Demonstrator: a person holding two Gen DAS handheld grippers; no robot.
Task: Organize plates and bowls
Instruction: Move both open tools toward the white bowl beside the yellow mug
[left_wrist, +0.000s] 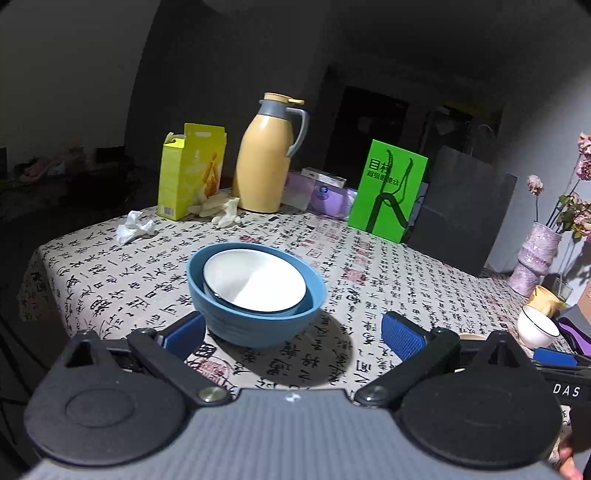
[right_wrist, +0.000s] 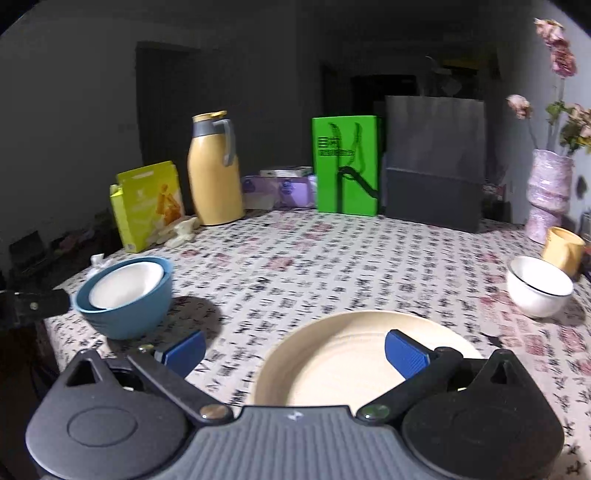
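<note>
Bowls first: we see a white bowl (left_wrist: 255, 278) nested inside a blue bowl (left_wrist: 255, 321) on the patterned tablecloth (left_wrist: 388, 266), just ahead of our left gripper (left_wrist: 293, 336), whose fingers are spread wide and hold nothing. Our right gripper (right_wrist: 295, 350) is likewise spread, empty, one finger above a cream plate (right_wrist: 332, 354). Another white bowl (right_wrist: 537, 291) sits well apart, near a yellow cup (right_wrist: 563, 249).

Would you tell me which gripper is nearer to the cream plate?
Right. The right gripper hangs open directly over the cream plate's near-left rim, while the left gripper is open at the blue bowl, off to the plate's left.
</note>
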